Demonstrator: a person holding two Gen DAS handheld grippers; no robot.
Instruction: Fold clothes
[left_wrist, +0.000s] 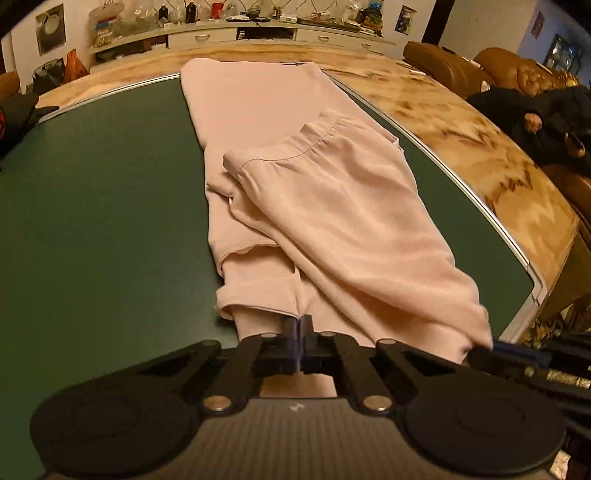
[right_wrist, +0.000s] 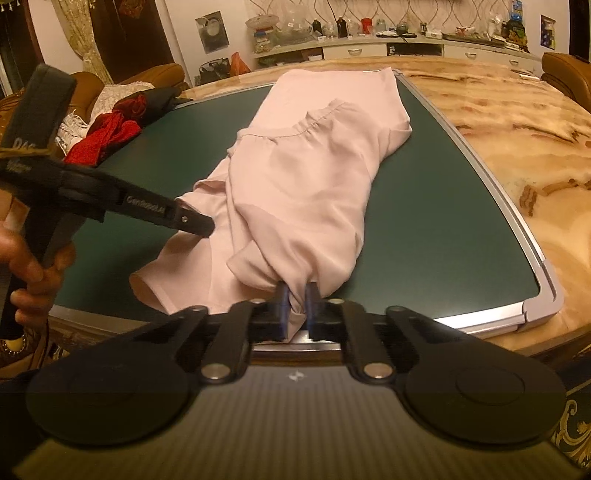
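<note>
A pale pink garment (left_wrist: 314, 192) (right_wrist: 306, 177) lies lengthwise on a dark green mat (left_wrist: 110, 203) (right_wrist: 443, 221), its gathered waistband folded back over the middle. My left gripper (left_wrist: 301, 325) is shut, its blue pads pressed together on a thin edge of the cloth at the near end. From the right wrist view its tip (right_wrist: 205, 229) meets the garment's left fold. My right gripper (right_wrist: 296, 299) is shut on a bunched corner of the pink cloth near the mat's front edge. That gripper also shows at the right edge of the left wrist view (left_wrist: 498, 347).
The mat has a silver frame (right_wrist: 532, 280) and lies on a marbled table (right_wrist: 517, 122). Red and dark clothes (right_wrist: 107, 136) are piled at the mat's far left corner. A hand (right_wrist: 33, 266) holds the left gripper. A dark garment (left_wrist: 535, 122) lies on brown chairs at right.
</note>
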